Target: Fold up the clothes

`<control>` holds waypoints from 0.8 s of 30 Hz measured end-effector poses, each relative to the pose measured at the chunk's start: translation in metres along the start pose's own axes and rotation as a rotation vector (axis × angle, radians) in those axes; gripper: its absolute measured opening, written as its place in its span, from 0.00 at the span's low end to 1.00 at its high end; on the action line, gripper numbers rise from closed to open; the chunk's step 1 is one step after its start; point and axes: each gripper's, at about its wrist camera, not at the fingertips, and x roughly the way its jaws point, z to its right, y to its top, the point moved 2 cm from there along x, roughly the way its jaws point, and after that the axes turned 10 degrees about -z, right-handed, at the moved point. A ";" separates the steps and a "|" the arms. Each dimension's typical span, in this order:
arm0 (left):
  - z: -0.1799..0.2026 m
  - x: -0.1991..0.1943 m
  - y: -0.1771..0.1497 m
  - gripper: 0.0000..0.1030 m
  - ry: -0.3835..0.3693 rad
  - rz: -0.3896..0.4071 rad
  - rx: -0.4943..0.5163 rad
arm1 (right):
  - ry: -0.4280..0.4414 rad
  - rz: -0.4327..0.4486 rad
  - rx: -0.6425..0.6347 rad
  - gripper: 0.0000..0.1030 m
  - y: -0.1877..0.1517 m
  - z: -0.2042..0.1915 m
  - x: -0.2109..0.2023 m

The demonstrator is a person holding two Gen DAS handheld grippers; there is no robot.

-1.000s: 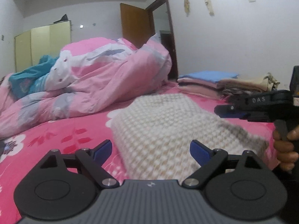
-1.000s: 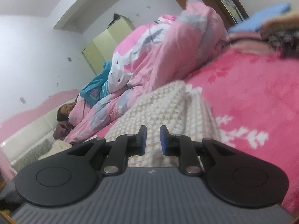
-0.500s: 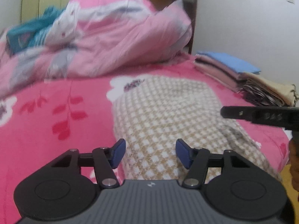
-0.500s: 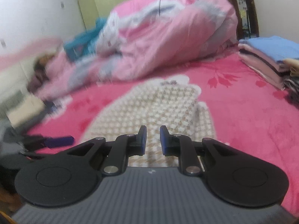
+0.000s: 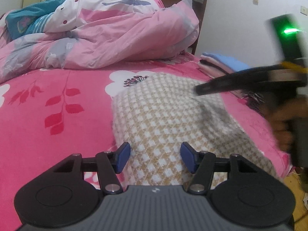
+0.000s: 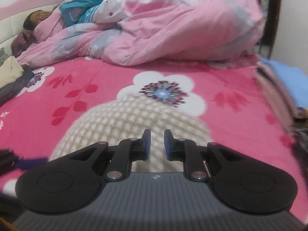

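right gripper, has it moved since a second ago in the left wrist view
Yes. The right gripper now reaches in over the checked cloth, its tip in front of the folded stack; a second ago it sat lower, at the cloth's right edge.

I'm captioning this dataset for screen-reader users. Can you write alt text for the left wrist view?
The left gripper, jaws apart, hovers over a folded checked cloth on a pink floral bed. The blurred right gripper reaches in from the right; a rumpled quilt lies behind.
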 end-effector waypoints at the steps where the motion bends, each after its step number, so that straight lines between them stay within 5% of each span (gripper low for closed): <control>1: -0.001 0.001 0.000 0.58 -0.007 -0.002 -0.004 | -0.001 -0.039 -0.012 0.13 0.000 0.001 0.019; 5: -0.012 0.004 0.001 0.60 -0.057 -0.018 -0.035 | -0.016 -0.112 -0.021 0.14 0.007 -0.001 0.037; 10: -0.024 0.007 -0.001 0.63 -0.107 -0.031 -0.077 | 0.021 -0.062 -0.039 0.14 0.036 -0.020 0.018; 16: -0.031 0.009 0.000 0.63 -0.119 -0.033 -0.105 | -0.020 -0.178 -0.085 0.13 0.042 -0.038 0.087; 24: -0.032 0.008 -0.003 0.64 -0.129 -0.035 -0.105 | 0.061 -0.107 -0.060 0.14 0.057 -0.043 0.039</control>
